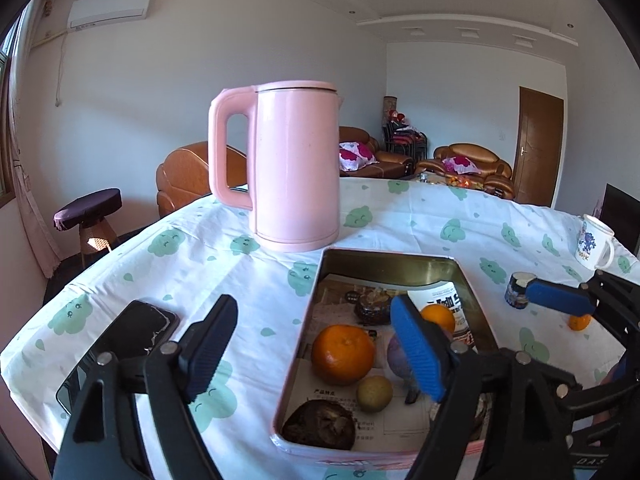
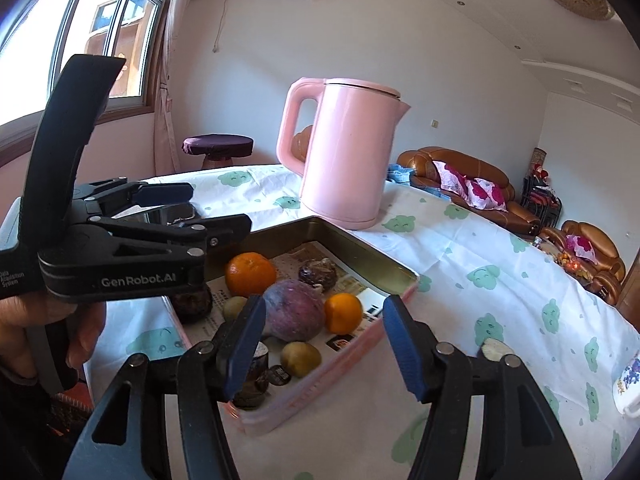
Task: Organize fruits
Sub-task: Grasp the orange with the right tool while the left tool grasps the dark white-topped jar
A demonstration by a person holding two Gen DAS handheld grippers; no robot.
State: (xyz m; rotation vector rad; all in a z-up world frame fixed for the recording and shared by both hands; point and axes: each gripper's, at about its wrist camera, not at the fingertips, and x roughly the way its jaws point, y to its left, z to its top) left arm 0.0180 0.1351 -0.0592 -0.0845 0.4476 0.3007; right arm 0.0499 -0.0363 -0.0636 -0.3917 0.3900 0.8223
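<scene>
A pink-rimmed tin (image 1: 390, 261) (image 2: 362, 250) lined with paper holds a large orange (image 1: 343, 354) (image 2: 250, 273), a small orange (image 1: 438, 318) (image 2: 343, 312), a purple fruit (image 2: 294, 310), yellow-green fruits (image 1: 374, 394) (image 2: 300, 358) and a dark brown fruit (image 1: 320, 426). My left gripper (image 1: 314, 308) hovers open over the tin's left edge, nothing between its pads. My right gripper (image 2: 325, 306) hangs open above the tin's near side, also with nothing in it. Another orange (image 1: 579, 322) lies on the cloth outside the tin, under the right gripper's finger.
A tall pink kettle (image 1: 294, 164) (image 2: 344, 152) stands just behind the tin. A black phone (image 1: 120, 344) lies on the left. A small can (image 1: 518, 290) and a white mug (image 1: 594, 244) (image 2: 630, 380) sit to the right. A hand grips the left gripper's handle.
</scene>
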